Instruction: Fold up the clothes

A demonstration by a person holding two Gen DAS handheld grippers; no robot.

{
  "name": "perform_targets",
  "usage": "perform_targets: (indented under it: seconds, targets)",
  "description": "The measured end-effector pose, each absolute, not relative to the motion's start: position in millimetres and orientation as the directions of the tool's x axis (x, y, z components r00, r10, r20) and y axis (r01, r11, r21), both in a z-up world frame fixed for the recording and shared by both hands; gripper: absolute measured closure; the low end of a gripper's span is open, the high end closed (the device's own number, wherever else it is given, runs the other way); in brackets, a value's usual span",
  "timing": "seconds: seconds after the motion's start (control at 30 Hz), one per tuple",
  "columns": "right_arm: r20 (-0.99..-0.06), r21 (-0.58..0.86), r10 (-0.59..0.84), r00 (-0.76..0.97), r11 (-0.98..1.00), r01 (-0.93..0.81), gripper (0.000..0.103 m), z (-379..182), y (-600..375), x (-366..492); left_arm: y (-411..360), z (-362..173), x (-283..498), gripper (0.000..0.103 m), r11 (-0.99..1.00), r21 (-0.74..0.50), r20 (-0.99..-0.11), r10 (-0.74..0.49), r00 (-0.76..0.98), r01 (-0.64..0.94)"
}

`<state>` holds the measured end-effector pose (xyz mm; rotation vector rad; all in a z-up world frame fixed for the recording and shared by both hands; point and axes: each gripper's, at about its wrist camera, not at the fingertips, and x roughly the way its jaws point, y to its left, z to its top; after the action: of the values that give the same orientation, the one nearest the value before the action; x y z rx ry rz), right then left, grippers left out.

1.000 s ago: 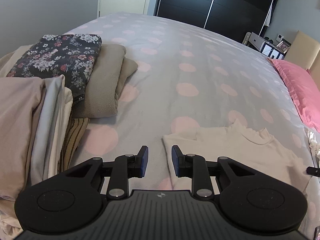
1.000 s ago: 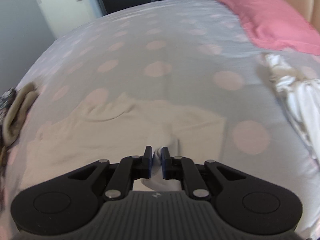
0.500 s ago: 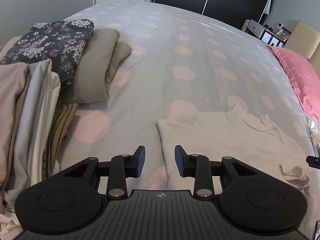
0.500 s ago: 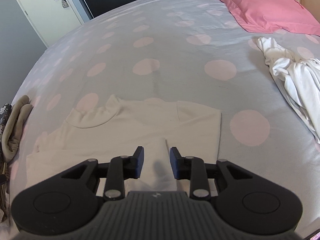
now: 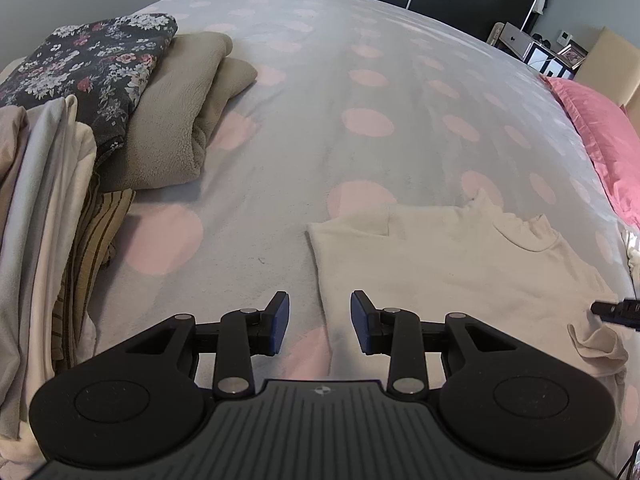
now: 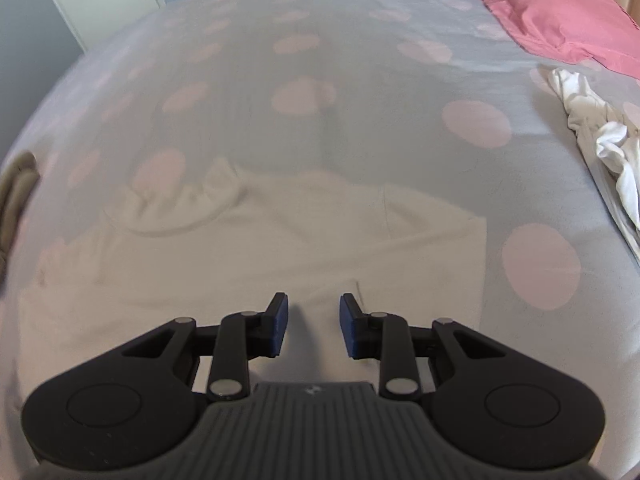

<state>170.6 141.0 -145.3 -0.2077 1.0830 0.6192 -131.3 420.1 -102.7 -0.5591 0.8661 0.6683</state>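
A cream turtleneck top lies flat on the grey bed with pink dots, its sleeves folded in; it also shows in the right wrist view. My left gripper is open and empty, hovering over the top's left edge. My right gripper is open and empty, just above the folded-in sleeve at the top's near edge. The tip of the right gripper shows at the right edge of the left wrist view.
Stacks of folded clothes sit at the left: a dark floral piece, a beige fleece, pale and striped items. A crumpled white garment and a pink pillow lie at the right.
My right gripper let go of the sleeve, opened and lifted back a little. My left gripper opened wider and drew back slightly; the top lies flatter.
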Motion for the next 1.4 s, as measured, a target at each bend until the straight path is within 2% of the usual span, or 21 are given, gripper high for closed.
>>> perform_targets:
  seconds: [0.1,0.17,0.4,0.53,0.77,0.93,1.2,1.4]
  targets:
    - [-0.871,0.091,0.352,0.343,0.802,-0.59,0.096,-148,143,168,426,-109,-130,0.071,0.655,-0.176,-0.839,0.291,0.46,-0.735]
    - [-0.865,0.117,0.369,0.34,0.807,-0.578,0.098,-143,139,172,427,-113,-128,0.071,0.655,-0.176,-0.843,0.285,0.456,-0.735]
    - [-0.839,0.167,0.385,0.385,0.855,-0.492,0.098,-127,120,190,430,-119,-121,0.071,0.649,-0.184,-0.852,0.269,0.449,-0.738]
    - [-0.834,0.187,0.389,0.391,0.866,-0.463,0.084,-123,110,195,430,-121,-119,0.071,0.65,-0.18,-0.856,0.266,0.443,-0.738]
    - [-0.824,0.228,0.429,0.37,0.849,-0.477,0.088,-112,96,188,432,-118,-124,0.071,0.641,-0.18,-0.852,0.276,0.444,-0.746]
    - [-0.848,0.217,0.424,0.317,0.825,-0.521,0.089,-121,90,165,430,-117,-125,0.066,0.65,-0.169,-0.854,0.279,0.439,-0.741]
    - [-0.877,0.126,0.363,0.314,0.806,-0.579,0.089,-154,92,153,418,-106,-128,0.065,0.682,-0.142,-0.853,0.283,0.438,-0.717]
    - [-0.851,0.165,0.407,0.331,0.806,-0.568,0.085,-132,84,146,405,-89,-139,0.061,0.712,-0.123,-0.844,0.291,0.451,-0.691]
